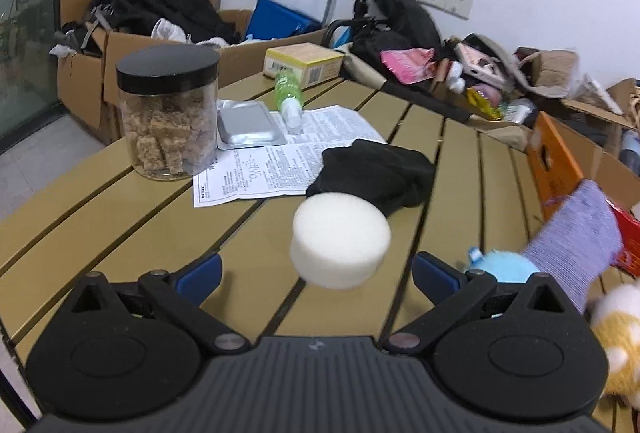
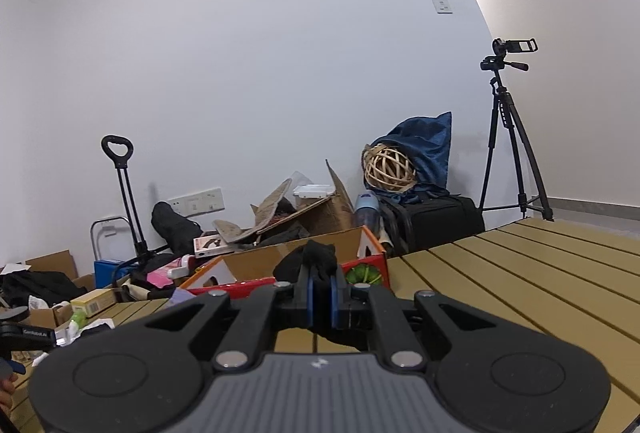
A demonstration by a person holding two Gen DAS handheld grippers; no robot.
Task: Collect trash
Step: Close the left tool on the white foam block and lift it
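Observation:
In the left wrist view my left gripper (image 1: 316,275) is open and empty, low over the slatted table (image 1: 120,229). A white foam disc (image 1: 340,239) lies just ahead between its fingers. Beyond it lie a black cloth (image 1: 376,175), a printed paper sheet (image 1: 280,157), a silver blister pack (image 1: 248,125) and a green bottle (image 1: 289,95). In the right wrist view my right gripper (image 2: 320,299) is shut on a black cloth (image 2: 310,263) and holds it above the table edge, near a red-and-orange cardboard box (image 2: 360,265).
A jar of brown cubes (image 1: 168,113) stands at the left of the table. A yellow box (image 1: 304,63) sits at the far edge. A purple sock (image 1: 576,245), a blue plush (image 1: 504,267) and a yellow plush (image 1: 616,329) lie at right. Cluttered boxes (image 1: 100,73) and a tripod (image 2: 512,137) stand beyond.

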